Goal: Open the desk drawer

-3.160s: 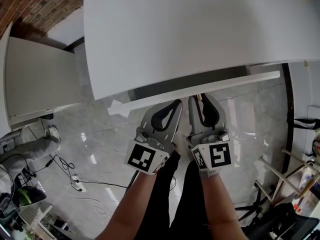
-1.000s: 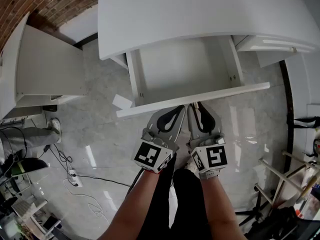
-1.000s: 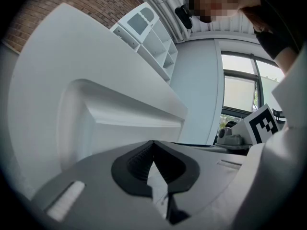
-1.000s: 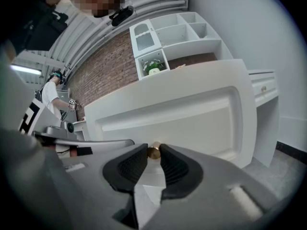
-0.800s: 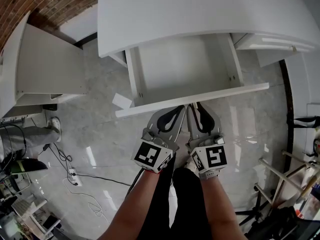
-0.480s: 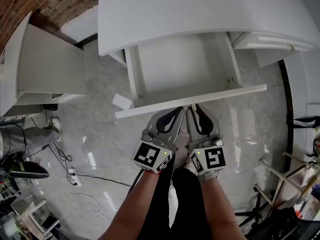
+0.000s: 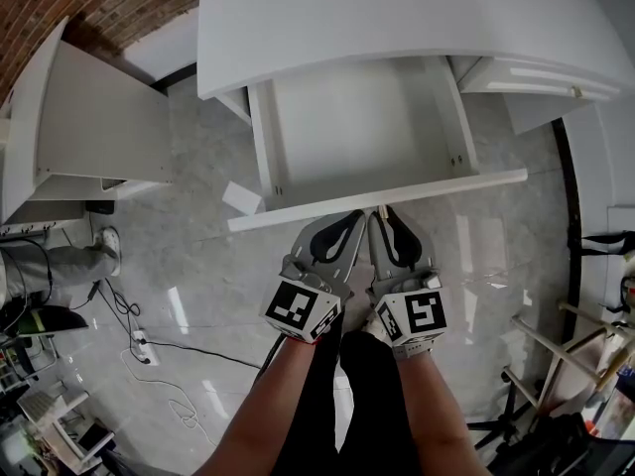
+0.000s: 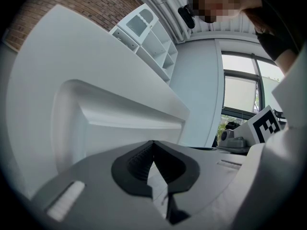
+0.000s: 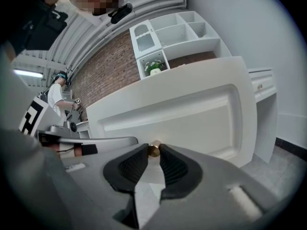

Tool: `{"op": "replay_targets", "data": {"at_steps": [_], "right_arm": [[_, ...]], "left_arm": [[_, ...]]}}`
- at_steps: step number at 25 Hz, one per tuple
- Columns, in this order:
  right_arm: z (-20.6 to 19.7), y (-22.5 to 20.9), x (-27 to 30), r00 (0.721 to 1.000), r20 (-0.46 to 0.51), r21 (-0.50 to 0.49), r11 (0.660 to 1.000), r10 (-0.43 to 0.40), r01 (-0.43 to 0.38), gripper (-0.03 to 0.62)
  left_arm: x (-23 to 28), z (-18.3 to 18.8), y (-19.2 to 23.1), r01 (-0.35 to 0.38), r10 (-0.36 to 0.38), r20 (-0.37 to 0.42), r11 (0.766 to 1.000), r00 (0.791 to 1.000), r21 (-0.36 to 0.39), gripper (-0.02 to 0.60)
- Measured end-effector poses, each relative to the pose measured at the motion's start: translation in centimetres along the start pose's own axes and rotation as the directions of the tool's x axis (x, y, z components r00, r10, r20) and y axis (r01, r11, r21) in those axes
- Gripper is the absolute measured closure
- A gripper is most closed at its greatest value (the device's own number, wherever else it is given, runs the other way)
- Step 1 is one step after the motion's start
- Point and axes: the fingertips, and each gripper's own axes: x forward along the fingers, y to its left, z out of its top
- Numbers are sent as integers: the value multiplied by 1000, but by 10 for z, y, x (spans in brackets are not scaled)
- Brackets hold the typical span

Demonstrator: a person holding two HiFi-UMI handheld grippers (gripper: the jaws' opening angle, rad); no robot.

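Under the white desk top (image 7: 397,18) the drawer (image 7: 357,127) stands pulled out, its inside bare. Its long white front panel (image 7: 298,213) faces me. My right gripper (image 7: 381,214) is shut on the small brass knob (image 9: 154,149) at the middle of that panel (image 9: 192,109); both pads (image 9: 170,163) press on the knob. Just left of it, my left gripper (image 7: 354,218) is shut with nothing between its jaws. In the left gripper view the left gripper (image 8: 153,146) has its tips meeting in front of the drawer front (image 8: 120,128).
A white cabinet door or panel (image 7: 89,137) juts out at the left. A second drawer (image 7: 536,72) with a small knob sits to the right under the desk. A paper scrap (image 7: 241,199), cables (image 7: 149,350) and a shoe (image 7: 104,246) lie on the marble floor.
Since the earliest frame the drawer has slid far out from under the desk, with my right gripper holding its knob. Over the last second it has barely moved.
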Motion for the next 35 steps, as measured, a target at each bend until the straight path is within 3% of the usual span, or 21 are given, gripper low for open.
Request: {"op": "replay_targets", "data": {"at_steps": [35], "right_arm": [[-13,12,-40,1000,-2,-3,1000,29,-29,522]], "left_arm": [[-27,-13,-30,-21,21,18,1000,1000,-5,578]]}}
